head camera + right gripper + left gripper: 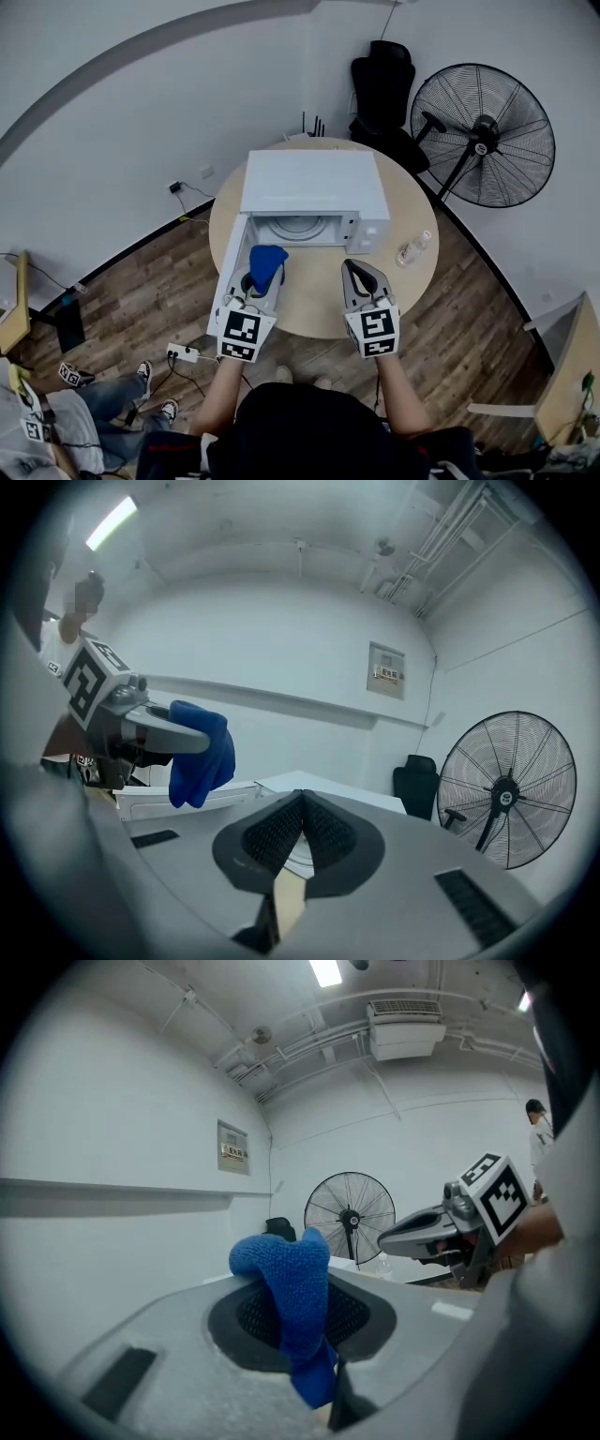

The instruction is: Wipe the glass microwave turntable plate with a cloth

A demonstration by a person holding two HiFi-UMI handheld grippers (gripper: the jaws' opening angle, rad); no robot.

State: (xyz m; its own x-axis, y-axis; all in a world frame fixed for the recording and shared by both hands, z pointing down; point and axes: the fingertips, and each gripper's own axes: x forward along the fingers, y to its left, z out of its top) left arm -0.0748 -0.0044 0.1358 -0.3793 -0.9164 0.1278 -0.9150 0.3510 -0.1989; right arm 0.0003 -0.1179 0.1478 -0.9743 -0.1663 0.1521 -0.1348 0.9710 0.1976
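Observation:
A white microwave (314,192) stands on a round wooden table (422,281), its door (228,281) swung open to the left. The glass turntable plate (298,228) lies inside the cavity. My left gripper (260,277) is shut on a blue cloth (266,263), held in front of the open cavity; the blue cloth (289,1307) bulges up between the jaws in the left gripper view. My right gripper (361,279) is shut and empty, level with the left one, in front of the microwave's control panel. From the right gripper view the blue cloth (199,752) hangs at the left.
A clear plastic bottle (412,248) lies on the table right of the microwave. A big floor fan (483,136) and a black office chair (382,94) stand behind the table. A power strip (181,352) lies on the wooden floor; someone's feet (155,394) are at the lower left.

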